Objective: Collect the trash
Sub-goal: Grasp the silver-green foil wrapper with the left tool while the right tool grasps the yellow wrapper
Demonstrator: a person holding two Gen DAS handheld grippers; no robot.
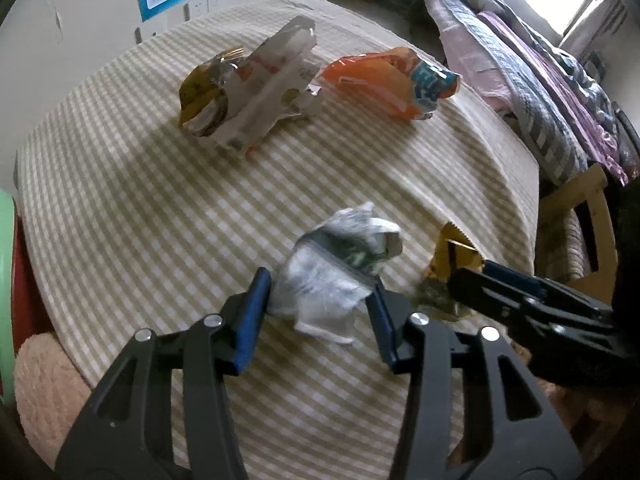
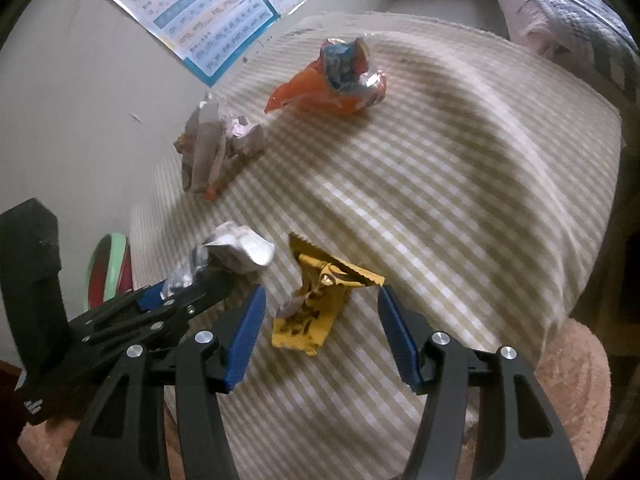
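Observation:
Several pieces of trash lie on a table with a beige checked cloth [image 1: 140, 200]. My left gripper [image 1: 320, 286] is open, its blue fingers on either side of a crumpled white and green wrapper [image 1: 336, 264], also in the right wrist view [image 2: 236, 250]. My right gripper [image 2: 322, 298] is open around a crumpled yellow wrapper [image 2: 316, 304], seen from the left wrist [image 1: 448, 256]. Farther off lie an orange and blue snack bag [image 1: 392, 80] [image 2: 336, 80] and a crumpled white and yellow wrapper [image 1: 248, 92] [image 2: 212, 148].
A wall with posters [image 2: 208, 16] stands behind the table. Folded quilts [image 1: 532, 92] lie on the right beside a wooden chair [image 1: 588, 208]. A green and red round object [image 2: 110, 268] sits at the left below the table. A pink fuzzy cushion [image 1: 44, 384] lies near the front edge.

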